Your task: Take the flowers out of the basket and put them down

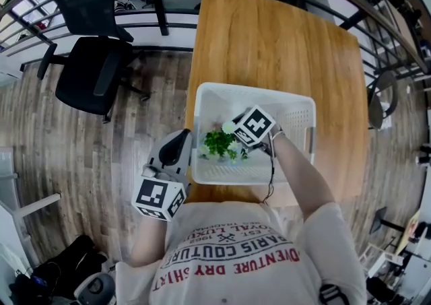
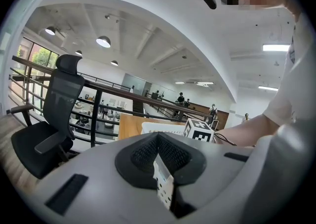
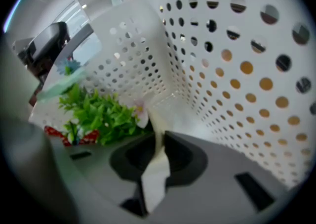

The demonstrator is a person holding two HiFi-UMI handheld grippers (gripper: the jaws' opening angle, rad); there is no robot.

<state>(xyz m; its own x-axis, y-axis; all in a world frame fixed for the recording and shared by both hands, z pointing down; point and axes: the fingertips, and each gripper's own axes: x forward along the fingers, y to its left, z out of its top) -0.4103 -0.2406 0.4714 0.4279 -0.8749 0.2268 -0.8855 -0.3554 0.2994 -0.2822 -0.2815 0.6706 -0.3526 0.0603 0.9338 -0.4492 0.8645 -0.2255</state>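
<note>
A bunch of artificial flowers [image 1: 219, 142] with green leaves and pale blooms lies in the white perforated basket [image 1: 256, 89] on the wooden table [image 1: 269, 34]. My right gripper [image 1: 236, 142] is down inside the basket, right against the bunch. In the right gripper view the green leaves [image 3: 98, 114] fill the left. The gripper's [image 3: 157, 129] two fingers stand close together, tips at a pale bloom [image 3: 142, 111]. Blur hides whether the pads press on it. My left gripper [image 1: 176, 145] hangs outside the basket's left wall, off the table's edge, its fingers [image 2: 163, 183] together on nothing.
The basket wall [image 3: 237, 69] rises close on the right of my right gripper. A black office chair [image 1: 94, 61] stands on the wooden floor to the left, in front of a dark railing [image 1: 161, 1]. The left gripper view shows the same chair [image 2: 49, 119] and the table top [image 2: 129, 125].
</note>
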